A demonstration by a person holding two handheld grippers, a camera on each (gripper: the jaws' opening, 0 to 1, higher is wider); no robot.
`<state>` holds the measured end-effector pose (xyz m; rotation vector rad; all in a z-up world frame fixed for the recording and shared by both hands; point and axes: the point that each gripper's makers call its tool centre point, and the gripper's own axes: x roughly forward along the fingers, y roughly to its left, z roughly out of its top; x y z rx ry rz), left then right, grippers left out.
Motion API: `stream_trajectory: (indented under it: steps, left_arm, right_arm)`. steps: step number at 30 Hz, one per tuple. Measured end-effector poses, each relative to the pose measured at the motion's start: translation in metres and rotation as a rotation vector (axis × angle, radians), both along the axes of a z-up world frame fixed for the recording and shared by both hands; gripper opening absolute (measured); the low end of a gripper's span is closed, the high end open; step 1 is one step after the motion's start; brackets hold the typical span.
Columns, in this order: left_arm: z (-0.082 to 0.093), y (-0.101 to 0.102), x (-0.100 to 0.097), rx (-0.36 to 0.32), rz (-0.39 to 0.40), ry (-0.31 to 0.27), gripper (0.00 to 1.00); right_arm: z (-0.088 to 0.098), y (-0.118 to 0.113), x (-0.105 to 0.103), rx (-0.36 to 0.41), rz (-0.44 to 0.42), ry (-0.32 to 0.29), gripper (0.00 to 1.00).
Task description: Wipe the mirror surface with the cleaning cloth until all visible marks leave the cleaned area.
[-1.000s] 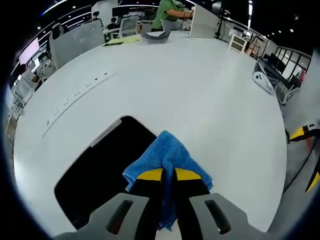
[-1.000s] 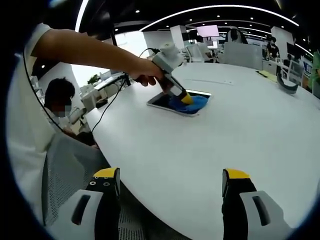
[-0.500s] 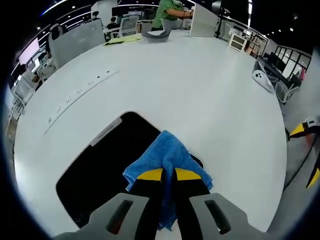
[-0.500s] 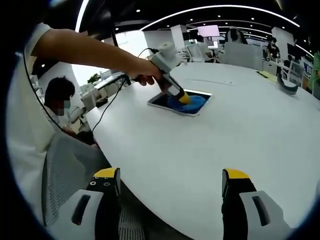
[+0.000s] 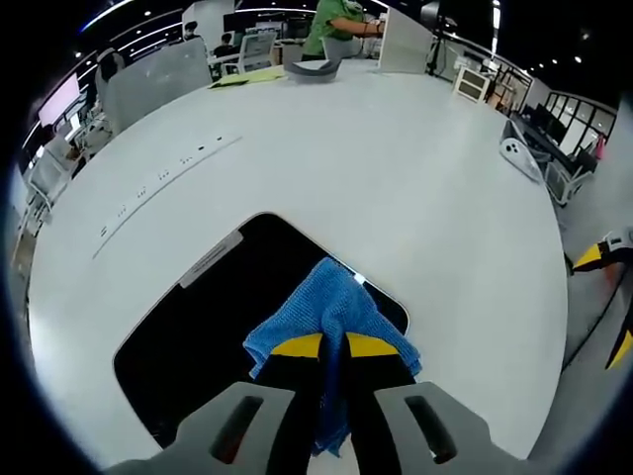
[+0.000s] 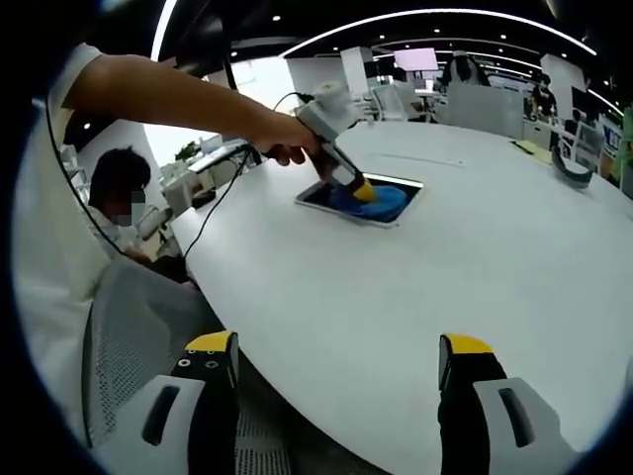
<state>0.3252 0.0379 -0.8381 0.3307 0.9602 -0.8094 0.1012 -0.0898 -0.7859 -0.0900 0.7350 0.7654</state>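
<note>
The left gripper (image 5: 333, 346) clamps a blue cloth (image 5: 326, 307), pressing it on the dark mirror (image 5: 218, 317) lying flat on the white table (image 5: 396, 168). Wiping appears underway; next, sweep the uncovered glass. The right gripper (image 6: 336, 361) hangs open, well apart.

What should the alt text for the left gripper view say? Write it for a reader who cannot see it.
The left hand-held gripper, shut on a blue cleaning cloth, presses it onto a dark rectangular mirror lying flat on a large white table. An office with people and desks lies beyond.
</note>
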Motion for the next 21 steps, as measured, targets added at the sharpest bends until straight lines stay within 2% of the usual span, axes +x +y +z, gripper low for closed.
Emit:
stream_trajectory:
  steps: [10,21]
  left_arm:
    - [0.000,0.012,0.001,0.011,0.012,0.000,0.05]
    - [0.000,0.015,0.000,0.014,0.009,0.002,0.05]
  right_arm:
    - [0.000,0.002,0.000,-0.001,0.005,0.002,0.82]
    - [-0.001,0.004,-0.002,-0.003,0.009,0.005,0.82]
